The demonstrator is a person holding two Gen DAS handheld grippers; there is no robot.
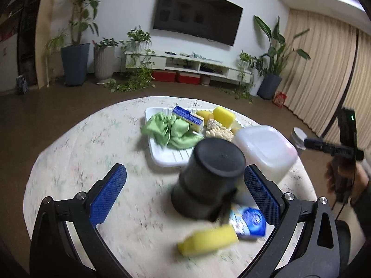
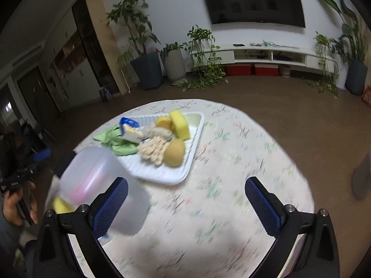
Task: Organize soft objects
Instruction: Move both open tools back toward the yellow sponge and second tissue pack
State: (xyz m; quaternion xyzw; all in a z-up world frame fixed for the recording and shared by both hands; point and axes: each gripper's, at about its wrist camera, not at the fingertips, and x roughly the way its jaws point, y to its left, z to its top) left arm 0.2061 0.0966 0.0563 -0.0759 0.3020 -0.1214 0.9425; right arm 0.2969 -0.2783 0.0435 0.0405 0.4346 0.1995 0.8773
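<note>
A white tray (image 1: 171, 158) on the round table holds a green cloth (image 1: 171, 131), a blue-and-yellow sponge (image 1: 187, 117), a yellow sponge (image 1: 223, 115) and a beige nubby mitt (image 1: 220, 134). My left gripper (image 1: 185, 192) is open. An upturned black cup (image 1: 208, 176) stands between its fingers, close to the right one. Nearer the camera lie a yellow sponge (image 1: 208, 238) and a blue packet (image 1: 250, 222). My right gripper (image 2: 186, 206) is open over bare tablecloth with nothing between its fingers. The tray (image 2: 162, 173) lies ahead of it, with a tan round sponge (image 2: 174, 155) on it.
A translucent plastic container (image 1: 264, 148) stands upside down right of the black cup and sits behind the right gripper's left finger (image 2: 111, 206). A hand (image 2: 14, 208) shows at the left edge. Brown floor surrounds the table; plants and a TV cabinet line the far wall.
</note>
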